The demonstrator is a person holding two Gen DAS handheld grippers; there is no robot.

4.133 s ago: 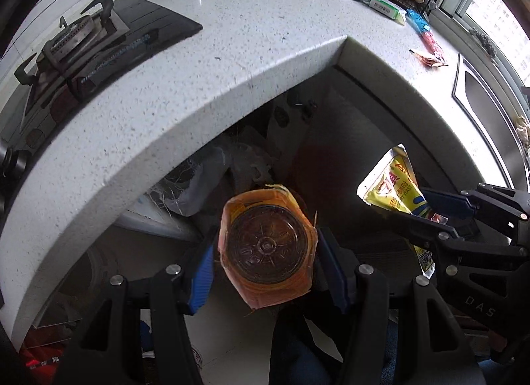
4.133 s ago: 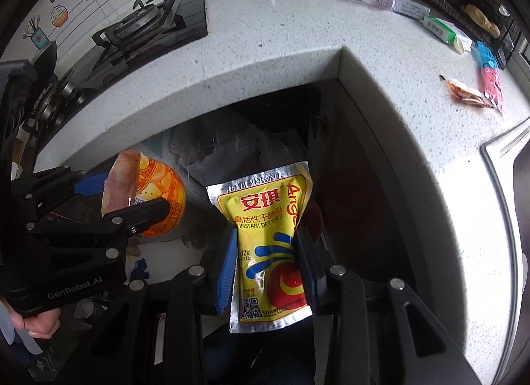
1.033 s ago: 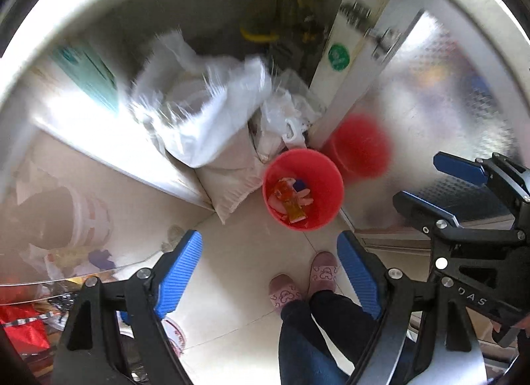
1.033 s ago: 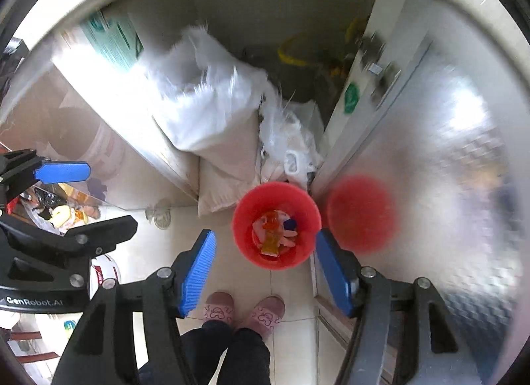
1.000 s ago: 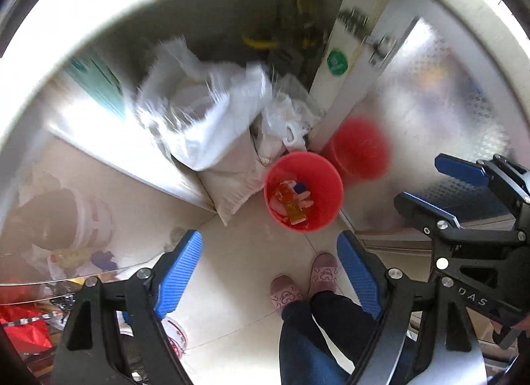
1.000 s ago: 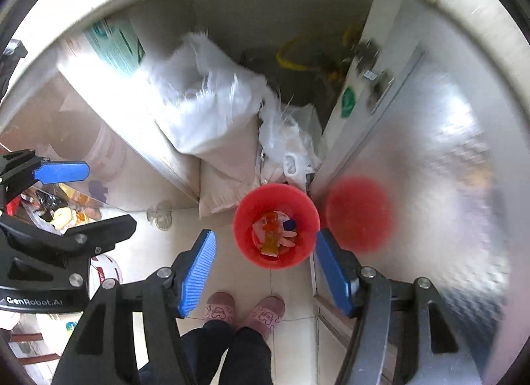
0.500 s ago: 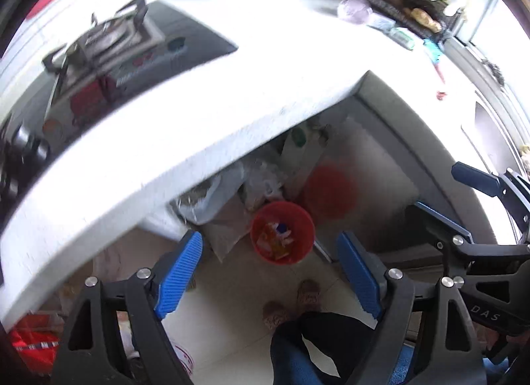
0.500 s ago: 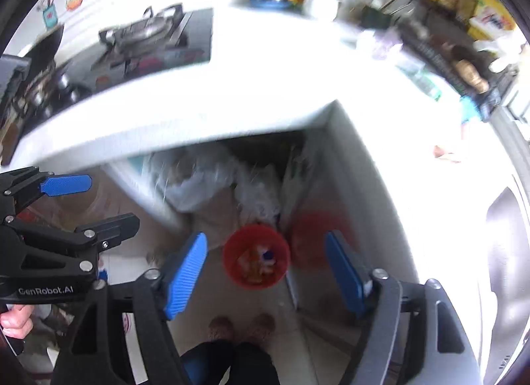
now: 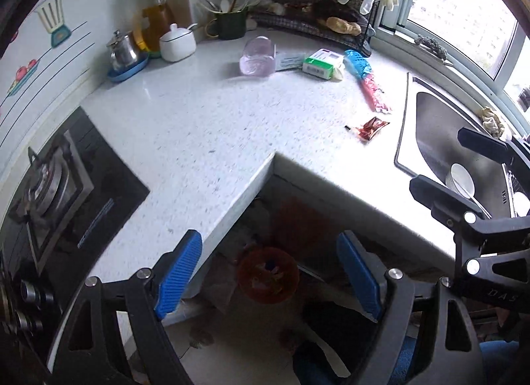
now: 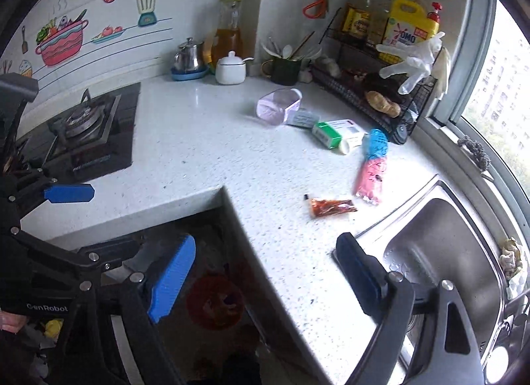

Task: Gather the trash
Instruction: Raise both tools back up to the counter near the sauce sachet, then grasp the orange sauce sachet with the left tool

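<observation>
Trash is already lying in the red bin (image 9: 267,279) below the surface's inner corner; a red sachet (image 10: 332,207) is waiting beside the sink (image 10: 440,252). Left tongs (image 9: 270,275) are held wide and empty; right tongs (image 10: 265,280), empty, have just been opening.

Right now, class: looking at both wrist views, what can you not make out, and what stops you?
- Red bin contents: dark and blurred in both views.
- Red sauce packet print: too small.
- Sink far end: cut off by the right view's edge.
- The person's feet: left wrist view, blurred, behind the left gripper.
</observation>
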